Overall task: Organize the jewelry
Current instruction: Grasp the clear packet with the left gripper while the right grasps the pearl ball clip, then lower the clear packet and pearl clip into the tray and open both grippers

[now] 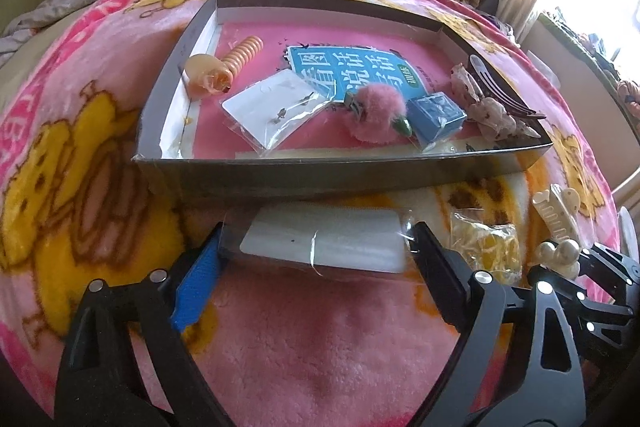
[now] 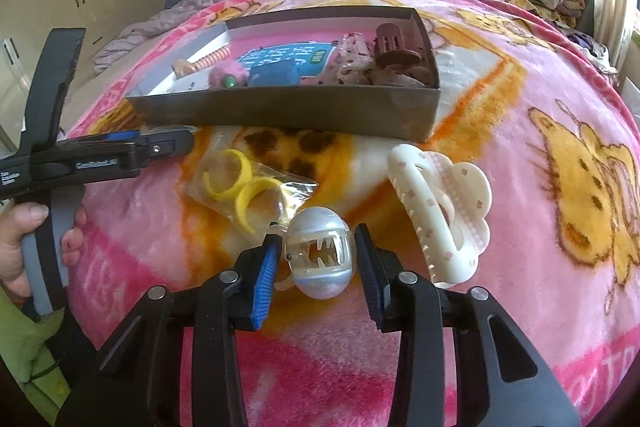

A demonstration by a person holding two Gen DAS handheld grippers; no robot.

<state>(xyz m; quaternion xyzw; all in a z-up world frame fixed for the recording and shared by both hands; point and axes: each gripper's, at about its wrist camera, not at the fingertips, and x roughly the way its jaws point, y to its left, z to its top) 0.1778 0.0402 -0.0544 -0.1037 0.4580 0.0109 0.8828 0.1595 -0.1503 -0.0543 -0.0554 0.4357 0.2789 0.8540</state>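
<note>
the left gripper [image 1: 318,247] holds a clear packet [image 1: 324,241] whose contents are too faint to identify. in the right wrist view that packet is almost wholly hidden behind the gripper. the grey box [image 2: 280,107] has a near wall that hides the lower parts of the items inside it. the printed card [image 1: 352,73] in the box is partly covered by a pink pompom [image 1: 374,115] and blue block [image 1: 436,117]. the left hand [image 2: 24,247] is cut off by the frame edge.
</note>
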